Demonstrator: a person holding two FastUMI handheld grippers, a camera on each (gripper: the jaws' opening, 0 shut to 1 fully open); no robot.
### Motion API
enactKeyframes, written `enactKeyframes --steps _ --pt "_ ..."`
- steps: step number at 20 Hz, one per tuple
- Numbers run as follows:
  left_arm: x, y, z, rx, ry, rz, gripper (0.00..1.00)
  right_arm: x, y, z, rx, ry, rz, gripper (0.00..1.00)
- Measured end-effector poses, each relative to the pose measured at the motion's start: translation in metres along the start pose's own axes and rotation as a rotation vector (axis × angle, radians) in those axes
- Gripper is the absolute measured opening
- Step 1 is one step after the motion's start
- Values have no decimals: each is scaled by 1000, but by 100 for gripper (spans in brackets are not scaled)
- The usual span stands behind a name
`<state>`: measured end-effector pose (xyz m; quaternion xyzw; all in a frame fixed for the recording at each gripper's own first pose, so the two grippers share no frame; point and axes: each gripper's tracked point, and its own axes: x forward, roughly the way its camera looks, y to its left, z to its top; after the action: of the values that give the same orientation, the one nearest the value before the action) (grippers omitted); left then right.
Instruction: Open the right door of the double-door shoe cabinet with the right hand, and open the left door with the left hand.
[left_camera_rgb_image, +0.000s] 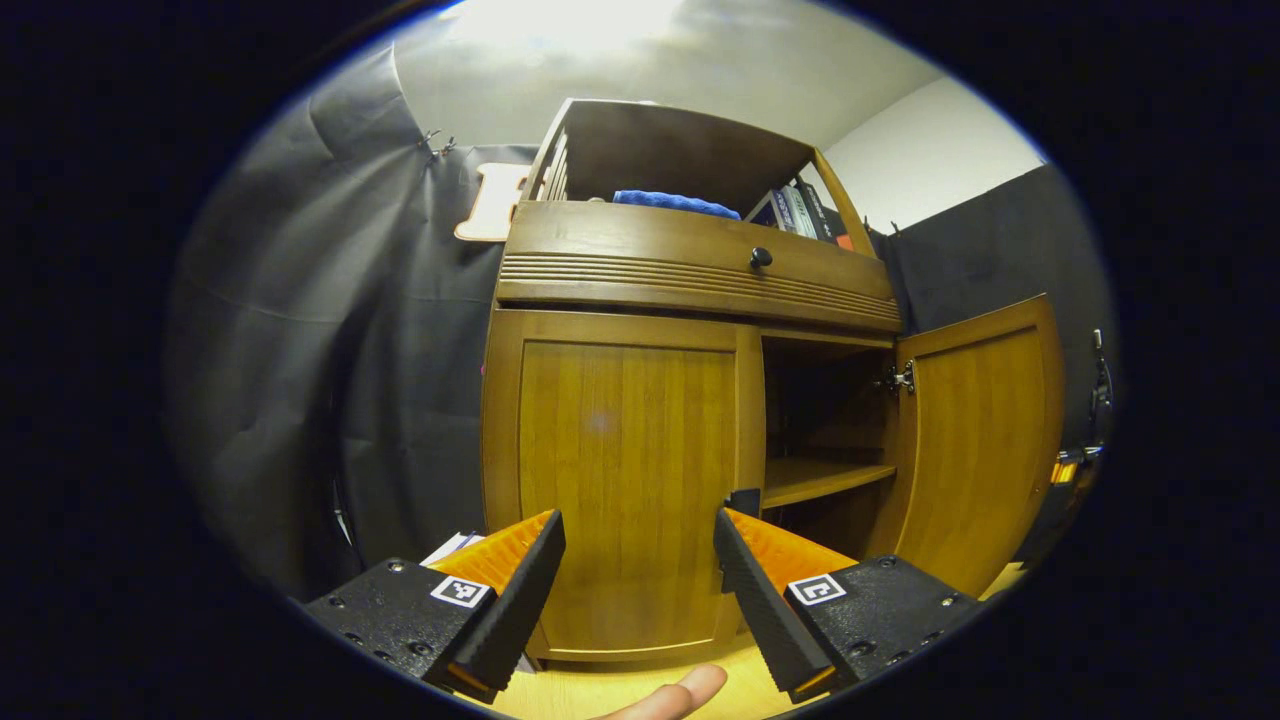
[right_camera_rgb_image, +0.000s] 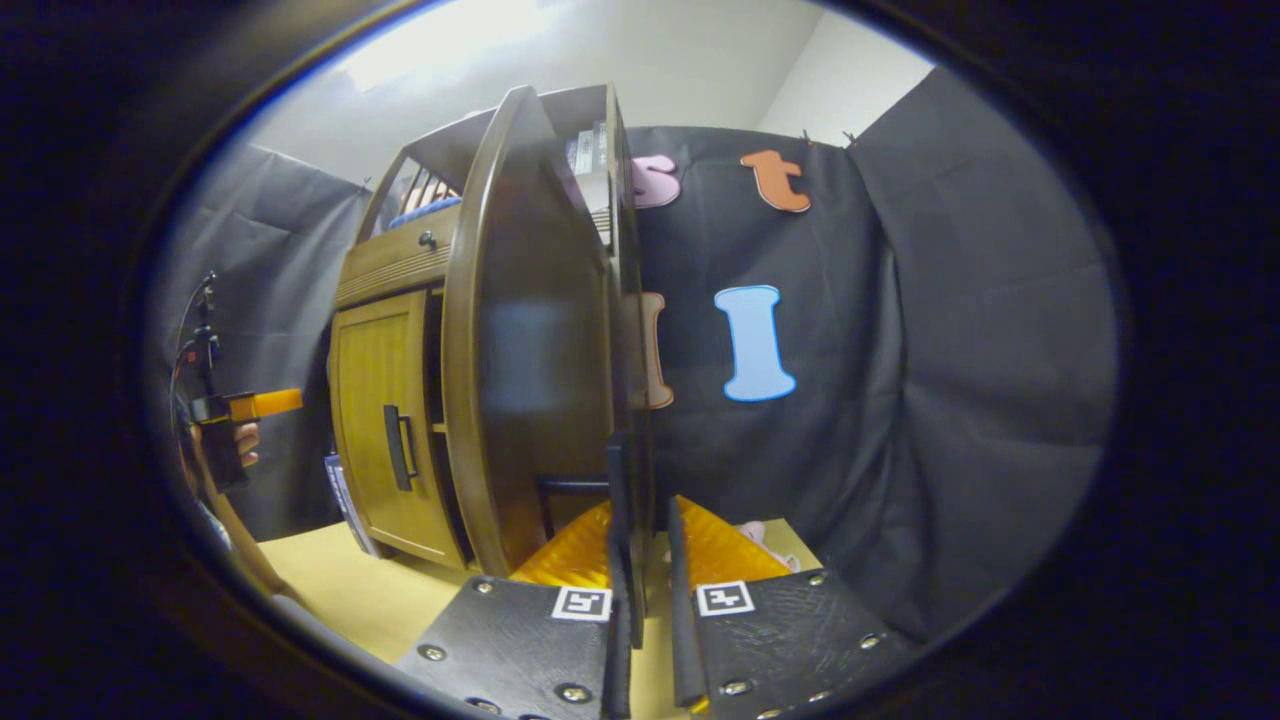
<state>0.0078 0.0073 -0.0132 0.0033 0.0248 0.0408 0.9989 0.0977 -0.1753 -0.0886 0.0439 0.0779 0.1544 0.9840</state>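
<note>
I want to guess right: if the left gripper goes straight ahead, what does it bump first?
Probably the closed left door of the shoe cabinet. The open left gripper points squarely at its panel.

A light wooden floor is seen at the bottom middle of the left gripper view. A brown shoe cabinet is stood right on it, in the middle of the frame. Some flat papers or books are seen low at the left, beside the cabinet's foot; they cannot be made out clearly.
</note>
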Motion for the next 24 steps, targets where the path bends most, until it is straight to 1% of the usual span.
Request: enactKeyframes --steps 2,3,4,5,6,7,9,11,12,13,14,15,16,17,18,19,20,21,22,24 --pt "1 0 1 5 -6 2 92 0 -1 -1 -19 8 -4 17" --pt "1 -1 1 6 -8 -1 92 0 -4 2 -23 -2 -15 22" --pt "1 -3 2 5 -12 -8 93 2 -3 2 -24 0 -17 31" --pt "2 -5 3 4 -17 -18 92 0 -1 1 -36 0 -29 35" --pt "3 -8 4 3 -23 -25 92 -2 1 4 -47 -7 -41 37" --pt "6 -9 2 2 -26 -23 92 -4 1 2 -68 -6 -51 57" --pt "13 -7 -3 13 -23 -6 91 -9 -5 3 -82 -10 -70 67" --pt "23 -8 -9 13 -18 2 92 -20 -12 4 -90 -8 -80 84" --pt "29 -9 -14 12 -9 8 91 -27 -20 7 -97 -15 -97 82" --pt "35 -11 -22 15 10 8 93 -37 -29 11 -86 -25 -119 85" --pt "41 -13 -29 15 30 4 91 -47 -39 16 -63 -35 -146 85" --pt "49 -17 -35 8 36 -2 92 -60 -36 19 -31 -56 -138 85" --pt "54 -21 -41 6 54 -10 92 -68 -33 22 3 -86 -138 82" --pt "59 -27 -51 1 69 -31 92 -80 -28 30 31 -113 -143 90" --pt "66 -33 -56 -9 74 -46 92 -88 -23 35 50 -139 -149 90" --pt "72 -39 -62 -13 88 -59 92 -97 -15 40 67 -166 -153 82" --pt "76 -42 -68 -32 94 -59 92 -105 -4 46 82 -187 -147 82" --pt "81 -48 -73 -56 92 -68 92 -111 7 45 87 -196 -141 90" --pt "85 -57 -76 -75 102 -99 92 -116 20 47 73 -198 -128 90" --pt "91 -74 -82 -78 97 -165 87 -124 48 48 41 -188 -95 89"
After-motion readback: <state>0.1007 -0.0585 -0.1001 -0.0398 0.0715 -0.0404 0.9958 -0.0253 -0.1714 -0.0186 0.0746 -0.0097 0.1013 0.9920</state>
